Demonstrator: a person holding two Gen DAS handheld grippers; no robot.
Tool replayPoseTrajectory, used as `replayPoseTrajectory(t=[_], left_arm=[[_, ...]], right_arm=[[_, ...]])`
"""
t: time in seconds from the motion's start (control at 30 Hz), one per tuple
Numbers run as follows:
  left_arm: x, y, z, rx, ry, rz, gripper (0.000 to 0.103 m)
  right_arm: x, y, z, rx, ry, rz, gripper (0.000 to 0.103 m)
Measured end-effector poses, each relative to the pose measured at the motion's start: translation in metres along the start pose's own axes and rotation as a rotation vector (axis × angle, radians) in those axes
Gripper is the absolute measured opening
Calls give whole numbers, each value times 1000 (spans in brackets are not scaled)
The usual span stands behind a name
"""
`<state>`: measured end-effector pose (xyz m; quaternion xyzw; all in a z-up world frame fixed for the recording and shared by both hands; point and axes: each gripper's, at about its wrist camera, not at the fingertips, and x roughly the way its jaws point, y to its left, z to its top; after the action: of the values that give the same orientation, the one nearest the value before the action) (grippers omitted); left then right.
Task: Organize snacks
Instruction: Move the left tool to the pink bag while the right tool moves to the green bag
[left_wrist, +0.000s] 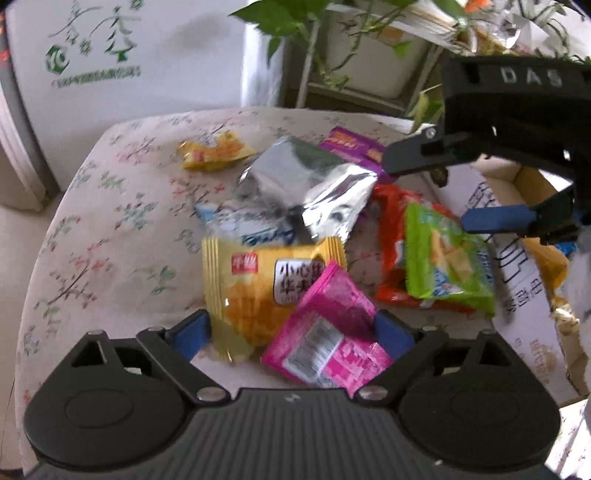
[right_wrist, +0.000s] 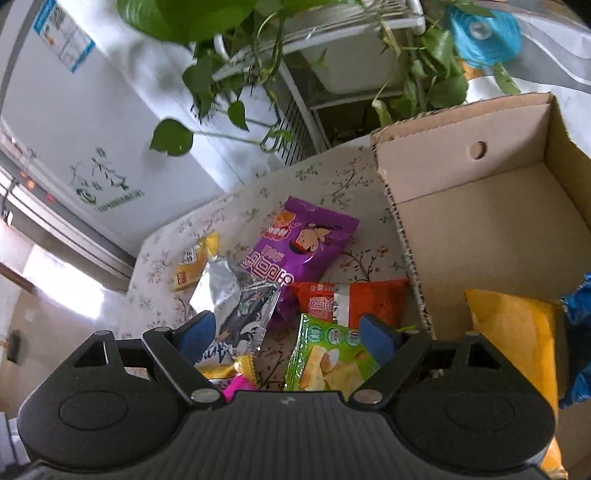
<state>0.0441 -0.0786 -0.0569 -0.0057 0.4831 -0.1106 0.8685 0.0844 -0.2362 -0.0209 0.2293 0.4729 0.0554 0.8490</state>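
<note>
pink packet (left_wrist: 327, 332): light, crinkly, likely slippery; taking it by the flat middle. left gripper (left_wrist: 291, 332) gaping wide around it, holding nothing. right gripper (right_wrist: 282, 334) hovering open, empty.

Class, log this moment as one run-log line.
left gripper: open over pink packet | right gripper: open above green packet | cardboard box: partly filled

left gripper (left_wrist: 291, 332) open, right gripper (right_wrist: 284, 332) seemingly open

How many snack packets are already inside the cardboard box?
2 are visible in the cardboard box: a yellow packet lying on its floor near the front, and a blue packet at the right edge, cut off by the frame. More may be hidden outside the view.
</note>
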Motion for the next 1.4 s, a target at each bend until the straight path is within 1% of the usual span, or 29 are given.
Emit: replayPoseTrajectory(t=[0.07,0.2,0.27,0.33,0.47,0.53,0.57,0.63,0.7,0.77,0.83,0.97,1.07,1.13,1.2,1.27,1.33,1.4], left_arm=[[-2,5,-2,15,1,21,98],[-9,17,-3,35,9,71,98],[-12,26,-3,27,13,100,98],[-15,38,-2,16,26,123,98],[-25,55,-2,16,41,186,97],[-31,62,-3,16,37,217,96],[-34,67,-3,6,32,223,95],[-42,77,-5,-44,20,204,95],[-47,87,-7,-104,15,158,95],[-48,90,-10,-136,12,141,95],[-48,87,-12,-135,15,137,95],[-48,82,-17,-128,23,123,95],[-49,84,-19,-136,30,141,95],[-49,87,-19,-147,36,157,95],[-50,91,-19,-156,45,170,95],[-51,95,-21,-174,46,167,95],[-52,97,-21,-181,46,161,95],[-51,96,-23,-175,54,147,95]], right_arm=[[4,2,-1,-2,7,-18,93],[4,8,-5,-9,39,-37,97],[3,11,-9,-8,68,-12,99],[5,10,-14,32,108,26,101],[3,8,-24,92,195,89,101],[-3,9,-26,88,198,102,100],[-8,10,-26,73,180,88,100],[-17,13,-24,9,114,25,100],[-18,17,-24,-55,66,-34,100],[-13,19,-24,-123,38,-96,100],[-5,18,-23,-146,24,-130,100],[6,12,-24,-112,54,-128,101],[1,10,-31,-57,99,-37,101],[1,10,-38,-20,175,-2,101],[0,8,-46,6,210,17,100],[-7,10,-52,-17,206,23,100],[-19,11,-55,-55,179,15,100],[-26,12,-59,-103,143,-15,101]])
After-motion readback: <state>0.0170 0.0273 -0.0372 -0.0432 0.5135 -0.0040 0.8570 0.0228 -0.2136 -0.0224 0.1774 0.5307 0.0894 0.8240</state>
